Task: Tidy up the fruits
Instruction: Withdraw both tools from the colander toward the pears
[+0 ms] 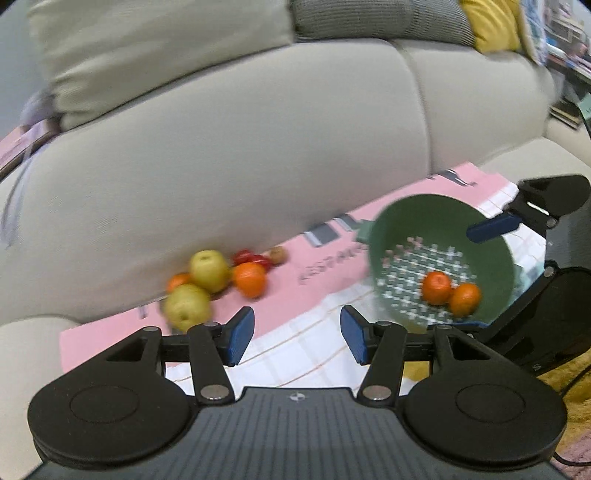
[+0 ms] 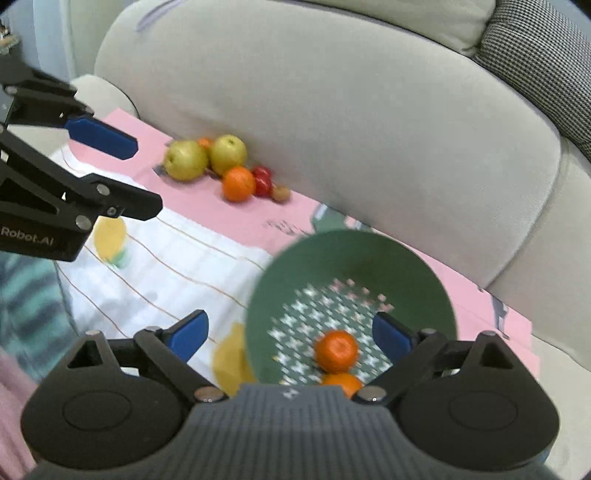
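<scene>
A green colander sits on the cloth and holds two oranges. My right gripper hovers over it, open wide, one pad above the bowl's inside and one outside its rim, neither touching it. At the foot of the sofa cushion lies a fruit pile: two yellow-green pears, an orange, a smaller orange behind them, red fruit and a small brown fruit. My left gripper is open and empty, in front of the pile.
A beige sofa backs the work area, with grey and yellow cushions on top. A pink printed sheet and a white checked cloth with yellow prints cover the seat.
</scene>
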{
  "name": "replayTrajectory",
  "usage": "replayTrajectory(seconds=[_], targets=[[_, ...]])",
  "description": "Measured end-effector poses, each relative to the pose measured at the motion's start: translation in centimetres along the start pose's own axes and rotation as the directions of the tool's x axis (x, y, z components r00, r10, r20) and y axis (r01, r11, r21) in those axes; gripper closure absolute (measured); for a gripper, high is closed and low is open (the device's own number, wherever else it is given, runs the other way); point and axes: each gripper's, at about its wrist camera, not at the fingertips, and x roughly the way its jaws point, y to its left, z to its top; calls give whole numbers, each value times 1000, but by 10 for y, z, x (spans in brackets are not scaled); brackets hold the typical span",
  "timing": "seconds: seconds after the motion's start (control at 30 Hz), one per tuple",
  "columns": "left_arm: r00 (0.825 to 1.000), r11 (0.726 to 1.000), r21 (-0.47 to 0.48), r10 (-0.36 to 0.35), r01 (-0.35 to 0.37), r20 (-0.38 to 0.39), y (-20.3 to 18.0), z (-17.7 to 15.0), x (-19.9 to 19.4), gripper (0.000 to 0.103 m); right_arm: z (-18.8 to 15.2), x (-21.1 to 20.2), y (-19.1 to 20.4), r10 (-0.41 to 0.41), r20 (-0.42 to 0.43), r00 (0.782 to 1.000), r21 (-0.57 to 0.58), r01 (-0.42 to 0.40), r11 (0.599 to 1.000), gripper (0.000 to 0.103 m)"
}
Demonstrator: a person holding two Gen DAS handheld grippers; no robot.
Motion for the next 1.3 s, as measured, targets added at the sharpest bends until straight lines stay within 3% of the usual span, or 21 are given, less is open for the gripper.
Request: replayTrajectory(seconds=[0.23, 0.43, 0.8, 1.3], targets=[[999, 990, -130, 50, -48, 13, 49, -16, -15, 39, 29, 6, 26, 58, 32, 998, 58, -60, 997, 10], [995, 971, -224, 96, -88, 23, 86, -29, -23, 38, 55, 13, 48, 55, 67, 996, 77, -60, 995, 8], [990, 894, -436, 137, -105, 41, 148, -48, -15, 38, 89, 34, 76, 40, 144, 989, 141, -61, 988, 8], [999, 872, -488, 49, -31, 23, 182, -60, 44, 38, 108, 96, 88, 80, 124, 989, 104, -93, 990, 8]])
